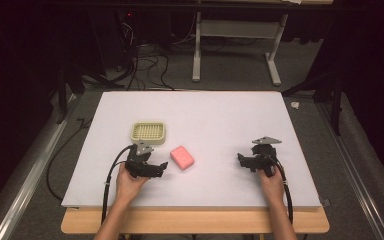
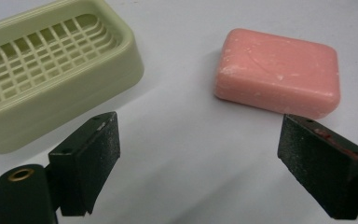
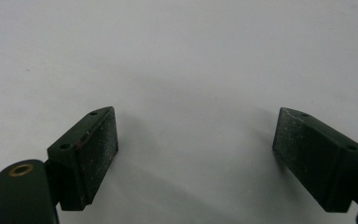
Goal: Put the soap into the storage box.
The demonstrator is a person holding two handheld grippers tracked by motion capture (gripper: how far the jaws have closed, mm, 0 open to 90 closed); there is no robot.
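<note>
Presently, in the high view, a white board [image 1: 200, 115] covers the table. The pink soap bar [image 1: 182, 157] lies flat on it near the middle, with the pale green soap dish [image 1: 149, 131] at about ten o'clock from the bar, close but apart. The left gripper [image 1: 162, 166] sits at roughly eight o'clock from the bar, jaws pointing toward it. The right gripper [image 1: 241, 160] rests at three o'clock, well apart from both items.

In the left gripper view, the left gripper [image 2: 198, 154] has its jaws spread with nothing between them; bare board shows in the gap. The soap bar [image 2: 278, 72] lies at one o'clock beyond the jaws, untouched. The soap dish [image 2: 51, 70] sits at eleven o'clock, its slatted grid empty.

In the right gripper view, the right gripper [image 3: 196, 154] likewise stands spread over bare board, holding nothing.

Assessment: the bar appears stiff, light and compact, with rounded edges and a chalky, scuffed surface; it is likely to slip under a shallow pinch. The hold is best taken across the two long flat sides, at mid-length, pads square to the faces.
</note>
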